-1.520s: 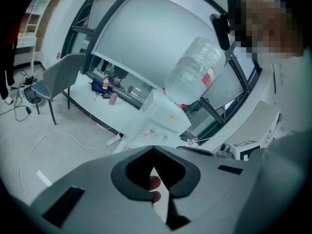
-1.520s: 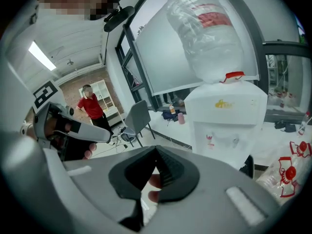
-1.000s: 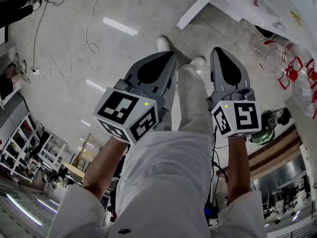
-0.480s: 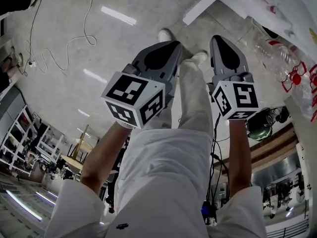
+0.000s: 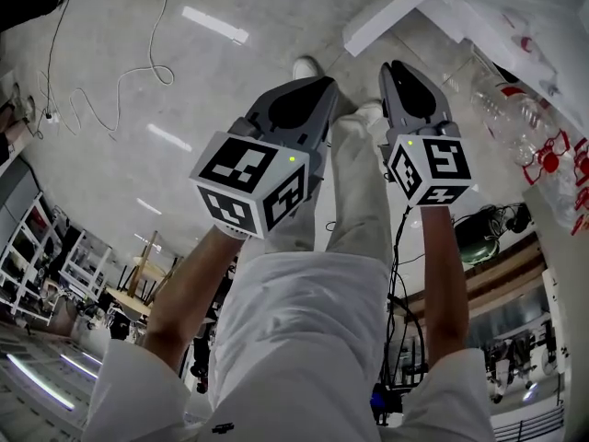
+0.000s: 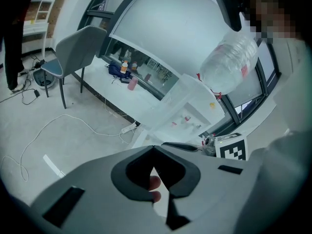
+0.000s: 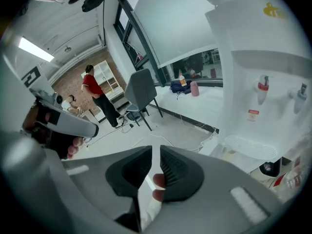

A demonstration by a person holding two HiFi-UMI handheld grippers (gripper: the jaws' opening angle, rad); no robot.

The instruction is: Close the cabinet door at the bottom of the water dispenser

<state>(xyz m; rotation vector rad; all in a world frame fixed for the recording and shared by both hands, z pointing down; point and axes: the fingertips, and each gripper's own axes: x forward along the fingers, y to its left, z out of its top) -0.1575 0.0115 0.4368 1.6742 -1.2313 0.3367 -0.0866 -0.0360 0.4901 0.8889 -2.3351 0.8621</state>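
We hold the left gripper (image 6: 153, 147) pressed together, empty. The right gripper (image 7: 156, 149) jaws are opening: a slim gap, nothing between. The dispenser (image 7: 258, 82) stands ahead to the right, its bottom door (image 5: 386, 12) swung out just beyond the right gripper.

A lab-like workroom.
Bare concrete floor (image 5: 110, 155) with loose cables (image 6: 70, 115), storage shelves (image 5: 41, 247) along one wall, a lone chair (image 6: 75, 52), and a water dispenser (image 7: 263, 82) near large windows.

No text can be read; the red label (image 7: 252, 114) on the water dispenser (image 7: 273, 57) is too small.
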